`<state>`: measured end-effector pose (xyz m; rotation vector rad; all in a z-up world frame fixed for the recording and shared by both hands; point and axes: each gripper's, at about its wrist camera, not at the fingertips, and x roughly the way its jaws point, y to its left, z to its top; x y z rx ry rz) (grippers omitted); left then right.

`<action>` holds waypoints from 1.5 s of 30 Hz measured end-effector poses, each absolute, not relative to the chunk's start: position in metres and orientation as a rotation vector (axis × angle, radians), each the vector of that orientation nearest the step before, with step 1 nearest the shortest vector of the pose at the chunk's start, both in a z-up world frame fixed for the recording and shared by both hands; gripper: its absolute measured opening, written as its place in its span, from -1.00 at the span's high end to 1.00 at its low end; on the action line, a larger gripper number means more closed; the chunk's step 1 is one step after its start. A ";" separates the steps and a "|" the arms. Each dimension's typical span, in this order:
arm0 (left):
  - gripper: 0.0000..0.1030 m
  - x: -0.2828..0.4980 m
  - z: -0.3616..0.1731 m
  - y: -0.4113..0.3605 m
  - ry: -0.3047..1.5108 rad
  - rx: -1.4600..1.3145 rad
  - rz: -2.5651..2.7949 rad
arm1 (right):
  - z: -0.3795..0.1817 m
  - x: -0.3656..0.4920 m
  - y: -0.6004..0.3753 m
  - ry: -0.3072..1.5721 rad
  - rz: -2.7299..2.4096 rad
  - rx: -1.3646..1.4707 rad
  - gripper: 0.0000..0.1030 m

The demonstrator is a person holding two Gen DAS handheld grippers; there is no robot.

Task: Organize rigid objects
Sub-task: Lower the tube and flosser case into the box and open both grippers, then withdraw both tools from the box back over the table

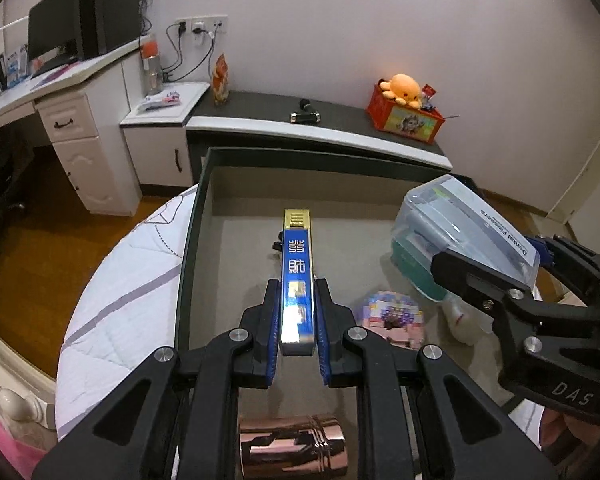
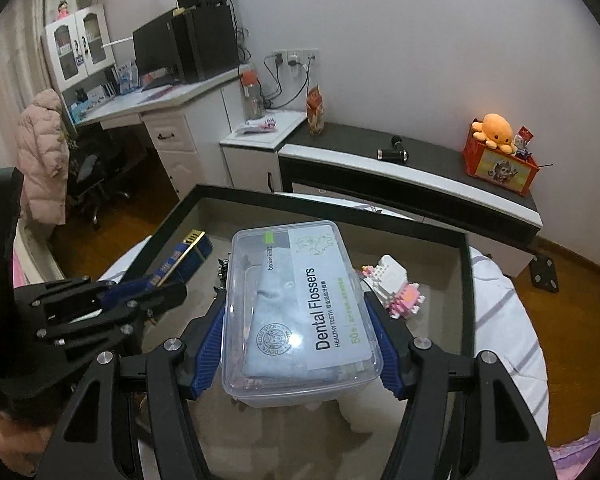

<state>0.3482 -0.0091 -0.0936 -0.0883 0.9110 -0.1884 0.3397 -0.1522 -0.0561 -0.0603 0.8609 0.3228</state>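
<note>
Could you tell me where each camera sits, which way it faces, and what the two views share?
Left wrist: rides the left hand-held gripper, looking forward and down into the dark tray; its fingers clamp a blue and gold box; the right hand-held gripper shows at right.
Right wrist: rides the right hand-held gripper, which clamps the dental flossers box over the tray; the left hand-held gripper shows at left.
Shared: tray, both boxes, orange plush.
</note>
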 end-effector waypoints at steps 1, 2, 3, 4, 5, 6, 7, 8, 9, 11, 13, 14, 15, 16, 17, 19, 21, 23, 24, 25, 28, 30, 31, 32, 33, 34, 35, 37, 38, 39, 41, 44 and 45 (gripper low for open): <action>0.55 0.347 -0.095 -0.010 0.914 -0.081 -0.183 | -0.058 0.342 -0.150 0.868 0.322 -0.064 -0.27; 0.42 0.347 -0.095 -0.010 0.916 -0.076 -0.181 | -0.060 0.345 -0.149 0.875 0.319 -0.067 -0.28; 0.12 0.345 -0.094 -0.011 0.912 -0.071 -0.178 | -0.063 0.346 -0.148 0.880 0.314 -0.069 -0.28; -0.05 0.343 -0.092 -0.010 0.901 -0.056 -0.152 | -0.065 0.347 -0.148 0.887 0.311 -0.073 -0.28; -0.12 0.341 -0.091 -0.009 0.889 -0.045 -0.134 | -0.066 0.350 -0.148 0.890 0.310 -0.073 -0.30; -0.22 0.338 -0.089 -0.005 0.878 -0.042 -0.122 | -0.067 0.350 -0.149 0.888 0.305 -0.069 -0.37; -0.31 0.336 -0.087 -0.001 0.874 -0.048 -0.116 | -0.067 0.350 -0.152 0.887 0.299 -0.060 -0.46; -0.36 0.335 -0.086 0.002 0.874 -0.066 -0.135 | -0.067 0.350 -0.154 0.887 0.293 -0.051 -0.62; -0.46 0.333 -0.084 0.004 0.876 -0.081 -0.155 | -0.066 0.350 -0.157 0.885 0.289 -0.041 -0.63; -0.76 0.324 -0.079 0.005 0.847 -0.064 -0.138 | -0.064 0.348 -0.163 0.888 0.291 -0.014 -0.68; -0.92 0.312 -0.072 0.004 0.793 -0.037 -0.104 | -0.062 0.345 -0.166 0.884 0.292 -0.002 -0.77; -0.94 0.307 -0.069 0.005 0.780 -0.045 -0.114 | -0.059 0.342 -0.168 0.872 0.290 0.007 -0.89; -0.95 0.304 -0.066 0.006 0.777 -0.050 -0.121 | -0.058 0.340 -0.170 0.864 0.284 0.014 -1.00; -0.95 0.300 -0.063 0.006 0.771 -0.049 -0.118 | -0.055 0.336 -0.174 0.853 0.268 0.024 -1.00; -0.96 0.295 -0.060 0.006 0.762 -0.042 -0.111 | -0.053 0.332 -0.177 0.843 0.273 0.041 -1.00; -0.98 0.284 -0.055 0.004 0.743 -0.028 -0.108 | -0.047 0.319 -0.184 0.825 0.278 0.084 -1.00; -0.99 0.271 -0.052 0.002 0.732 -0.018 -0.108 | -0.041 0.308 -0.187 0.803 0.273 0.096 -1.00; -0.99 0.261 -0.050 -0.003 0.723 -0.007 -0.105 | -0.035 0.292 -0.189 0.777 0.281 0.114 -1.00; -0.99 0.255 -0.048 -0.005 0.719 -0.001 -0.104 | -0.031 0.280 -0.191 0.762 0.280 0.123 -1.00; -0.99 0.248 -0.048 -0.006 0.717 0.002 -0.101 | -0.028 0.270 -0.192 0.748 0.279 0.127 -1.00; -0.99 0.229 -0.046 -0.007 0.709 0.007 -0.096 | -0.022 0.244 -0.195 0.716 0.280 0.135 -1.00; -0.99 0.216 -0.046 -0.008 0.711 0.008 -0.095 | -0.019 0.227 -0.200 0.698 0.286 0.155 -1.00; -0.99 0.209 -0.045 -0.009 0.710 0.009 -0.096 | -0.017 0.217 -0.202 0.688 0.284 0.162 -1.00; -0.99 0.203 -0.045 -0.009 0.707 0.008 -0.095 | -0.015 0.206 -0.204 0.677 0.283 0.168 -1.00; -0.99 0.196 -0.044 -0.009 0.703 0.006 -0.094 | -0.014 0.197 -0.205 0.667 0.285 0.172 -1.00; -1.00 0.188 -0.043 -0.009 0.699 0.003 -0.094 | -0.013 0.190 -0.206 0.660 0.288 0.175 -1.00; -1.00 0.182 -0.043 -0.010 0.696 0.001 -0.094 | -0.013 0.182 -0.208 0.652 0.292 0.179 -1.00; -0.99 0.168 -0.042 -0.010 0.689 0.000 -0.086 | -0.013 0.165 -0.208 0.640 0.293 0.183 -1.00; -1.00 0.160 -0.043 -0.012 0.686 0.001 -0.083 | -0.013 0.158 -0.209 0.635 0.293 0.186 -1.00; -1.00 0.154 -0.043 -0.012 0.685 0.002 -0.082 | -0.013 0.151 -0.209 0.628 0.295 0.189 -1.00; -1.00 0.143 -0.043 -0.013 0.683 -0.001 -0.077 | -0.015 0.136 -0.210 0.617 0.294 0.193 -1.00; -1.00 0.126 -0.045 -0.013 0.682 -0.010 -0.072 | -0.020 0.118 -0.213 0.608 0.293 0.214 -1.00; -1.00 0.121 -0.047 -0.013 0.680 -0.011 -0.066 | -0.023 0.113 -0.214 0.610 0.299 0.221 -1.00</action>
